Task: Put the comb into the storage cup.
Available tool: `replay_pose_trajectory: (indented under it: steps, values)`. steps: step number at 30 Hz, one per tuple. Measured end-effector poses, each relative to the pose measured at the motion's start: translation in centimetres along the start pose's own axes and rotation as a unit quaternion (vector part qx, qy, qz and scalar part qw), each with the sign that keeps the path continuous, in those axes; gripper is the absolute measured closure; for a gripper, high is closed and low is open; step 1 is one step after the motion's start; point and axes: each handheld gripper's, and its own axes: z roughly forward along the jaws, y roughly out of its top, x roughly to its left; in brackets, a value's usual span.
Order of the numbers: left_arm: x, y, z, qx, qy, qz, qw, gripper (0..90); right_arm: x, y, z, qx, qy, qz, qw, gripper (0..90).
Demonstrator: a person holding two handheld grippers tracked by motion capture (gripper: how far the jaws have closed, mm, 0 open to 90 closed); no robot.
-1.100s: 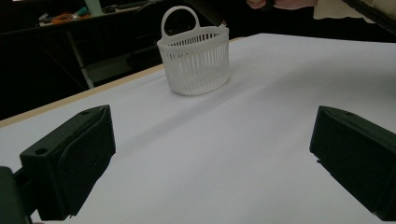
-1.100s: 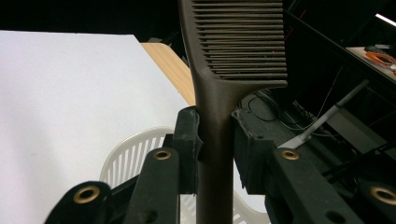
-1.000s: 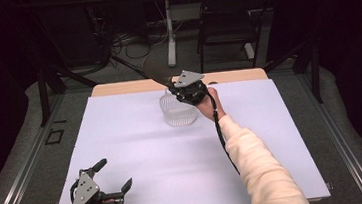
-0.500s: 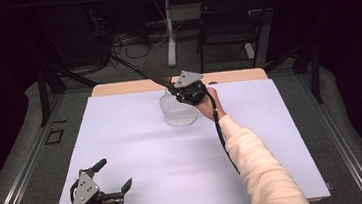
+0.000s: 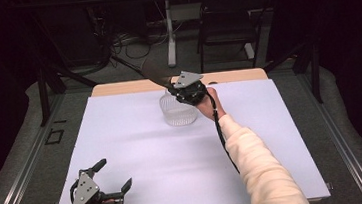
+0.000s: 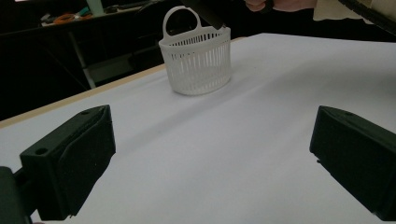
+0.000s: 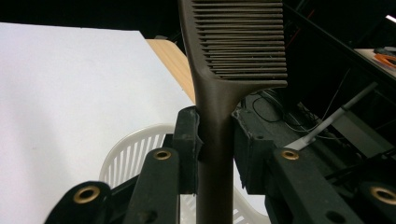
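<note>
A dark brown comb (image 5: pixel 153 72) (image 7: pixel 233 42) sticks up and away from my right gripper (image 5: pixel 175 90) (image 7: pixel 217 135), which is shut on its handle. Comb and gripper hang over a white slatted basket (image 5: pixel 177 113) (image 7: pixel 126 154) at the back middle of the table. In the left gripper view the basket (image 6: pixel 196 60) stands upright with its loop handle up, and the comb's handle end (image 6: pixel 208 14) dips at its rim. My left gripper (image 5: pixel 113 174) (image 6: pixel 210 154) rests at the near left corner, open, with nothing between its jaws.
A white sheet (image 5: pixel 138 151) covers the table, with a strip of wooden edge (image 5: pixel 117 88) at the back. Behind the table stand a dark chair (image 5: pixel 226 22), a white post (image 5: pixel 170 37) and cables on the floor. A metal rail (image 5: pixel 19 163) runs along the left.
</note>
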Motion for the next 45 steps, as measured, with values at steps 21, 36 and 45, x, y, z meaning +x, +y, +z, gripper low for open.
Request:
replay_pose_trajectory:
  steps: [21, 36, 45]
  values:
    - [-0.01, 0.01, -0.01, 0.0, 0.001, 0.001, 1.0, 0.3, 0.17, -0.37, 0.4, 0.003, 0.013, -0.008, 0.9999, 72.2]
    - [-0.03, 0.01, 0.0, 0.002, 0.001, 0.002, 1.0, 0.2, 0.48, -0.74, 0.87, 0.018, 0.028, -0.012, 0.9994, 72.1]
    - [-0.05, 0.02, 0.0, 0.001, 0.001, 0.003, 1.0, 0.2, 0.6, -0.99, 1.01, 0.024, 0.033, -0.014, 0.9991, 72.0]
